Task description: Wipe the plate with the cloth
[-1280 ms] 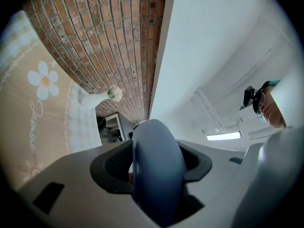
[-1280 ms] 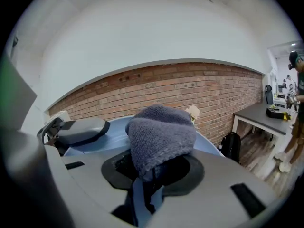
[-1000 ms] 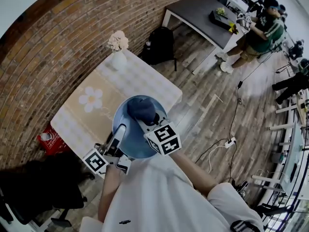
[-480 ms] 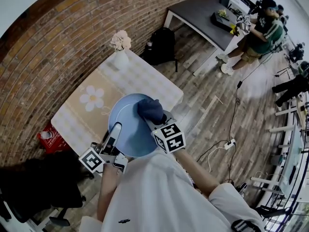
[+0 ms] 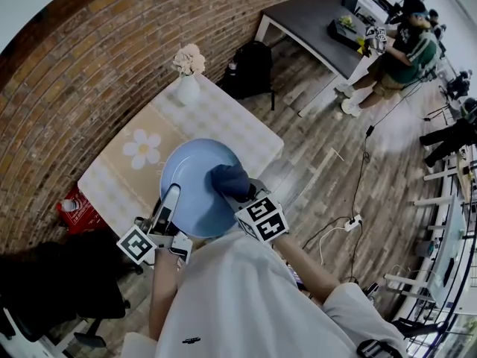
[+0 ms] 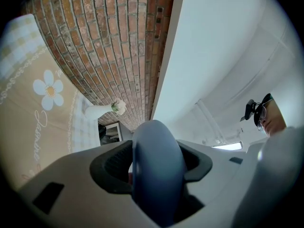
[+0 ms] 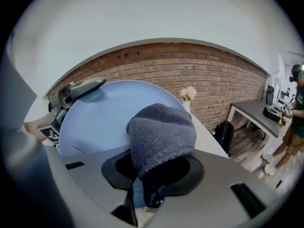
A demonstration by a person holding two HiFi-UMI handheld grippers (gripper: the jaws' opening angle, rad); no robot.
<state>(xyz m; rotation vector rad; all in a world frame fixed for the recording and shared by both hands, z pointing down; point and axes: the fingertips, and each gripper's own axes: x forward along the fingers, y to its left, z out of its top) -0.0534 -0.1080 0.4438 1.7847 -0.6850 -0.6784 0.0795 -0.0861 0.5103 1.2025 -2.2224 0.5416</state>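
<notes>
A light blue plate [image 5: 192, 185] is held up above the table, its face turned toward me. My left gripper [image 5: 167, 206] is shut on the plate's lower left rim; in the left gripper view the plate's edge [image 6: 156, 167] fills the space between the jaws. My right gripper [image 5: 240, 192] is shut on a bunched dark blue-grey cloth [image 5: 228, 179], which presses on the plate's right side. In the right gripper view the cloth [image 7: 161, 134] bulges out of the jaws against the plate [image 7: 102, 115].
Below the plate stands a small table with a checked cloth and a flower-print mat [image 5: 143, 149]. A white vase with flowers [image 5: 188, 80] stands at its far corner. A brick wall runs behind. A black bag [image 5: 250, 66], a dark table [image 5: 313, 21] and a person [image 5: 402, 47] are further off.
The plate has shifted left and slightly up with the left gripper. The cloth has slid from the plate's upper middle down to its right side.
</notes>
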